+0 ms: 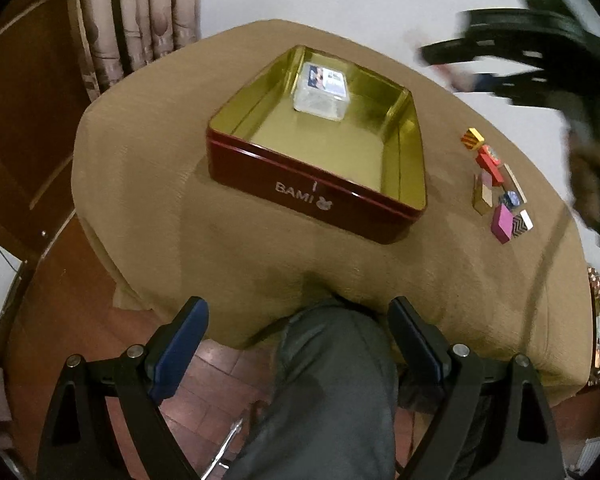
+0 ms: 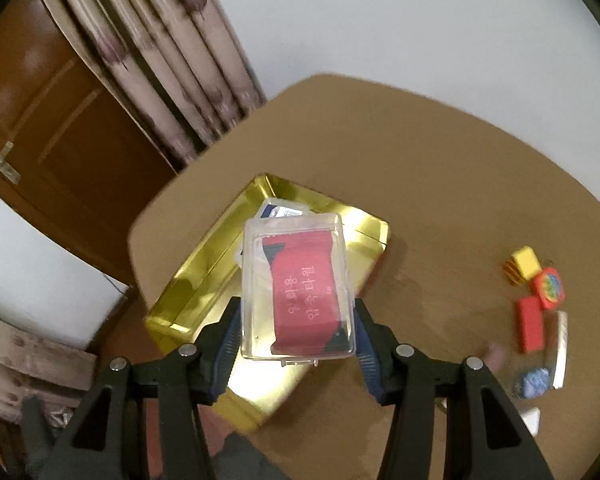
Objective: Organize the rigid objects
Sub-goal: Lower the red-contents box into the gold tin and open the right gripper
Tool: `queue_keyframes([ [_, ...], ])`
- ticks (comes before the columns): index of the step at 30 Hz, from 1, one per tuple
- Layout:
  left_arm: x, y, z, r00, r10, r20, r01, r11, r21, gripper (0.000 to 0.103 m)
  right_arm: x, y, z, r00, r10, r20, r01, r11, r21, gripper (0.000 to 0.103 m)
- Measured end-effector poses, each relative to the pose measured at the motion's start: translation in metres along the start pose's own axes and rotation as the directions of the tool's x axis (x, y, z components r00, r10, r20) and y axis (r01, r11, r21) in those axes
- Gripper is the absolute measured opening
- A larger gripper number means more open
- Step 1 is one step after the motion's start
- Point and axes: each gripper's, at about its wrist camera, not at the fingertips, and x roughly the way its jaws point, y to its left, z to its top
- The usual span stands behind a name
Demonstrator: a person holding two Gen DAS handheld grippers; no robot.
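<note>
A dark red tin (image 1: 312,196) with a gold inside stands on the tan-covered table; a clear plastic case (image 1: 322,90) with a blue card lies in its far part. My left gripper (image 1: 300,332) hangs open and empty over the table's near edge, above a person's grey trouser leg. My right gripper (image 2: 296,316) is shut on a clear plastic case with a red label (image 2: 300,288), held above the gold tin (image 2: 204,280), where the other clear case (image 2: 278,210) shows behind it. In the left wrist view the right gripper (image 1: 512,56) is a dark blur at upper right.
Several small coloured boxes (image 1: 496,180) lie in a cluster on the cloth right of the tin, seen also as small boxes (image 2: 536,300) in the right wrist view. A curtain (image 1: 136,20) and a brown wooden door (image 2: 60,120) stand behind the table; red floor tiles lie below.
</note>
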Motion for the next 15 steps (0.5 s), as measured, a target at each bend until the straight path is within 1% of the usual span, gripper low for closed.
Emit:
queue_keyframes([
  [3,-0.003,0.002,0.000,1.000,-0.004,0.026,0.004,1.000,0.005,0.089,0.038,0.010,0.013,0.998,-0.045,-0.053,0.046,0.999,0.012,0.053],
  [5,-0.003,0.001,0.000,0.999,-0.002,0.035,0.001,1.000,0.013,0.090,0.057,0.009,0.015,0.992,-0.097,-0.075,0.099,0.995,0.022,0.053],
  [7,-0.001,-0.001,0.000,1.000,-0.008,0.027,0.007,1.000,0.024,0.091,0.072,0.010,0.018,0.986,-0.132,-0.100,0.136,0.990,0.044,0.053],
  [9,0.003,-0.001,0.000,1.000,-0.022,0.004,0.022,1.000,0.022,0.091,0.084,0.013,0.019,0.977,-0.183,-0.111,0.188,0.981,0.036,0.053],
  [11,0.007,0.001,0.000,0.999,-0.042,-0.025,0.043,0.999,0.018,0.091,0.095,0.013,0.019,0.971,-0.200,-0.133,0.208,0.977,0.046,0.053],
  [13,0.010,0.002,-0.001,0.998,-0.050,-0.036,0.051,0.999,0.010,0.091,0.103,0.012,0.020,0.962,-0.228,-0.151,0.238,0.970,0.053,0.053],
  [15,0.009,0.004,0.001,0.998,-0.055,-0.036,0.055,0.999,0.001,0.091,0.113,0.009,0.019,0.959,-0.232,-0.165,0.246,0.967,0.070,0.053],
])
